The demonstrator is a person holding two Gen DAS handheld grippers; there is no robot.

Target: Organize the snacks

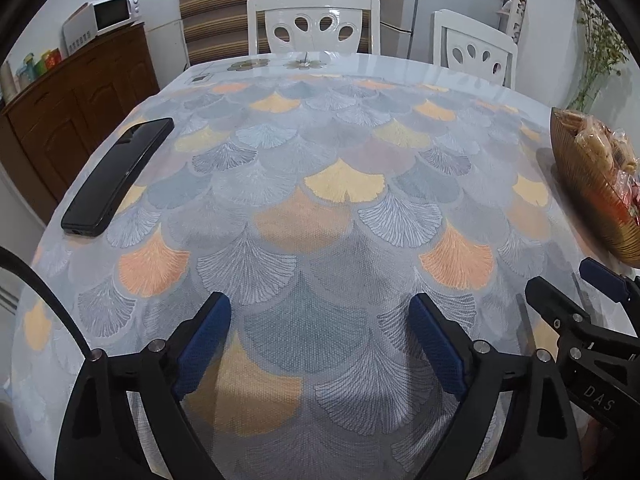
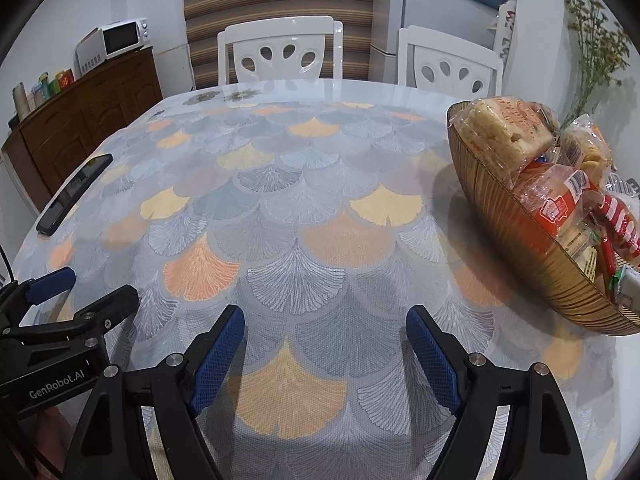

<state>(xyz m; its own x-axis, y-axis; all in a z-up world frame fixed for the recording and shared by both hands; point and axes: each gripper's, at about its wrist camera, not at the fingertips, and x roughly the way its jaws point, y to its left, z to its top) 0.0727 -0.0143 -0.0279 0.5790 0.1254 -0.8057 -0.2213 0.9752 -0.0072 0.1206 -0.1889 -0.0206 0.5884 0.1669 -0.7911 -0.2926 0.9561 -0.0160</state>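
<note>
The bowl of snacks (image 2: 536, 248) sits to the right, nearer the right gripper (image 2: 325, 354). Both it and the left gripper (image 1: 320, 344) are wide open and empty.

Left gripper (image 1: 320, 344): held low above the counter (image 1: 340, 160), its blue-padded fingers (image 1: 206, 344) spread wide with nothing between them.
Right gripper (image 2: 325, 354): held level beside the left one, fingers (image 2: 432, 364) likewise spread wide and empty.
Relation: both are pointed forward, side by side, close but apart.
</note>
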